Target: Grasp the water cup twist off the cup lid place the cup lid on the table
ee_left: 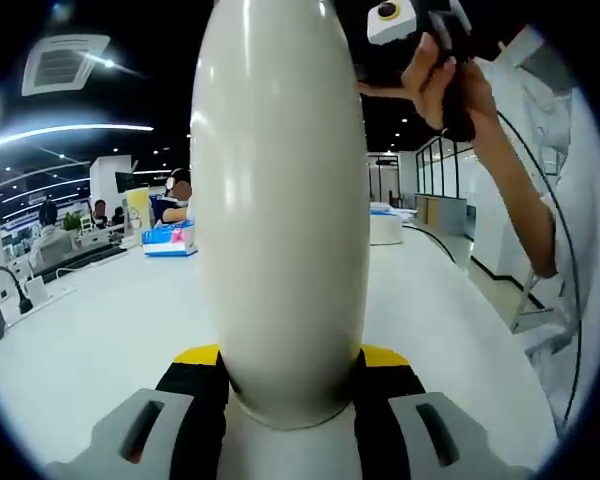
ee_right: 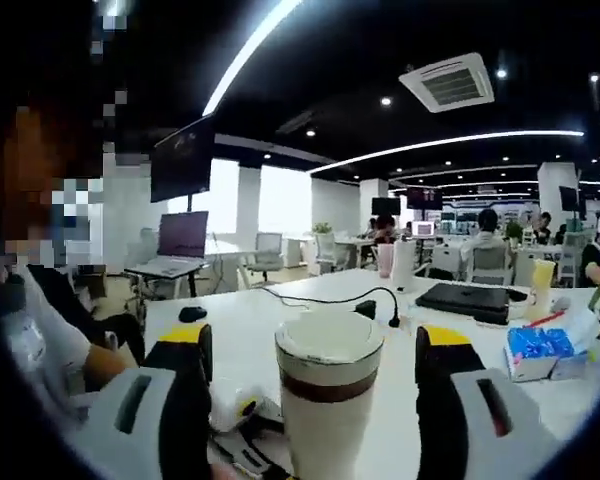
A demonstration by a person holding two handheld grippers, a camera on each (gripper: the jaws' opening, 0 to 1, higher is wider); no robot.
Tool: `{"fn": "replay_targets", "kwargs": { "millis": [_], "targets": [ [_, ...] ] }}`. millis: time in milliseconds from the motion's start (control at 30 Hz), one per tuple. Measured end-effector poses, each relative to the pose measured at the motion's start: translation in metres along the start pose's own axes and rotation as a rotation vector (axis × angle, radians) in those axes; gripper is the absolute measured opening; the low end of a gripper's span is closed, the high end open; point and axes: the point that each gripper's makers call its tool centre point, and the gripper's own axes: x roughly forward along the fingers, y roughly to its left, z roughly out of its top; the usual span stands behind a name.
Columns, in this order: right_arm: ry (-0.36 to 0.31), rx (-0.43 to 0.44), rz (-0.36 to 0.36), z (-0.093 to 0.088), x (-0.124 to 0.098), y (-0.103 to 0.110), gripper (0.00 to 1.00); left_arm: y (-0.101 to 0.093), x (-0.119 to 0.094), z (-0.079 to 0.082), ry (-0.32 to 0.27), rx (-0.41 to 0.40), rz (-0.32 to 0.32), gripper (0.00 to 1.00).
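In the left gripper view, the left hand-held gripper (ee_left: 290, 385) has its two black, yellow-tipped jaws closed against the lower sides of a tall, glossy cream-white water cup (ee_left: 280, 200), which stands up between them and reaches past the top of the view. Behind it stretches a long white counter (ee_left: 90, 340) with a blue tissue box (ee_left: 168, 238) far back on the left. At upper right, a person's hand (ee_left: 445, 80) grips a dark handle, with a white sleeve (ee_left: 550, 150) running down the right edge.

In the right gripper view, the right hand-held gripper (ee_right: 312, 370) stands wide open, its jaws well apart on either side of the same cup (ee_right: 327, 400), seen here from above its rim with a brown band under the pale top; neither jaw touches it. Whether a lid sits on the cup cannot be told. Further back on the counter (ee_right: 280, 310) lie a black cable (ee_right: 330, 297), a closed black laptop (ee_right: 470, 298) and a small black mouse (ee_right: 192, 313). A blue packet (ee_right: 535, 345) rests at right.
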Motion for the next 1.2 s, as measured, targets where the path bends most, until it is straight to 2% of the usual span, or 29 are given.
{"fn": "replay_targets", "kwargs": {
  "millis": [100,200,300,567,633,700,800,1033,1200],
  "targets": [
    [0.001,-0.094,-0.189,-0.004,0.003,-0.007,0.93,0.000,0.000,0.000,0.000,0.000,0.001,0.50],
    [-0.032,-0.106,-0.317,-0.003,0.004,-0.008,0.94,0.001,0.000,0.000,0.000,0.000,0.001,0.50],
    [-0.067,-0.126,-0.416,0.001,0.003,-0.011,0.94,0.001,0.000,0.000,0.000,-0.001,0.002,0.50],
    [-0.088,-0.111,-0.465,0.002,0.004,-0.009,0.88,0.001,0.000,-0.001,0.000,0.001,0.000,0.50],
    [-0.101,-0.111,-0.470,0.004,0.004,-0.009,0.84,0.001,0.000,-0.001,0.000,0.001,-0.001,0.50],
    [-0.128,-0.074,-0.449,0.005,0.006,-0.008,0.78,0.001,0.000,-0.001,0.000,0.001,-0.001,0.50],
    [-0.122,-0.038,-0.446,0.001,0.007,-0.012,0.69,0.001,0.000,-0.001,0.000,0.000,0.000,0.50],
    [-0.130,-0.033,-0.470,0.001,0.003,-0.018,0.63,0.001,-0.001,0.000,0.000,0.001,-0.001,0.50],
    [-0.134,-0.029,-0.476,0.002,0.002,-0.021,0.50,0.001,-0.001,0.000,0.000,0.000,0.000,0.50]
  ]
}}
